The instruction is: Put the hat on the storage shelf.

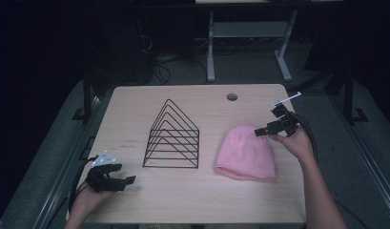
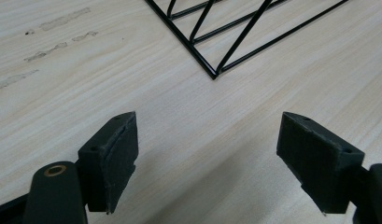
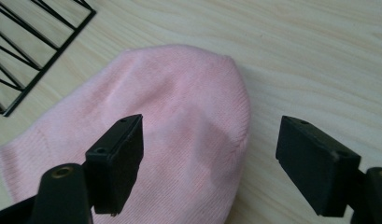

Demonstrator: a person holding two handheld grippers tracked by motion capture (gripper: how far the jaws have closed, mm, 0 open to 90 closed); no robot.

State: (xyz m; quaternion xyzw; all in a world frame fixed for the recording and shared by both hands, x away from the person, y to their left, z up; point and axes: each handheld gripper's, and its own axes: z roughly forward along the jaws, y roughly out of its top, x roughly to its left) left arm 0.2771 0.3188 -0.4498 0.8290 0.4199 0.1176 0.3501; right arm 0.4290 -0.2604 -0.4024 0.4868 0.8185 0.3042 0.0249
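Note:
A pink knit beanie (image 1: 245, 151) lies flat on the wooden table (image 1: 192, 200), right of centre. My right gripper (image 1: 259, 132) hovers open just above the beanie's crown; in the right gripper view the beanie (image 3: 146, 135) lies under and between the spread jaws, which hold nothing. A black wire file rack (image 1: 172, 136) stands at the table's middle. My left gripper (image 1: 128, 180) is open near the front left edge, pointing toward the rack's near corner (image 2: 214, 72), with bare wood between its jaws.
A round cable hole (image 1: 232, 97) sits near the table's far edge. Faint scuff marks (image 2: 53, 32) mark the wood left of the rack. A white desk frame (image 1: 250, 43) and cables stand on the dark floor beyond the table.

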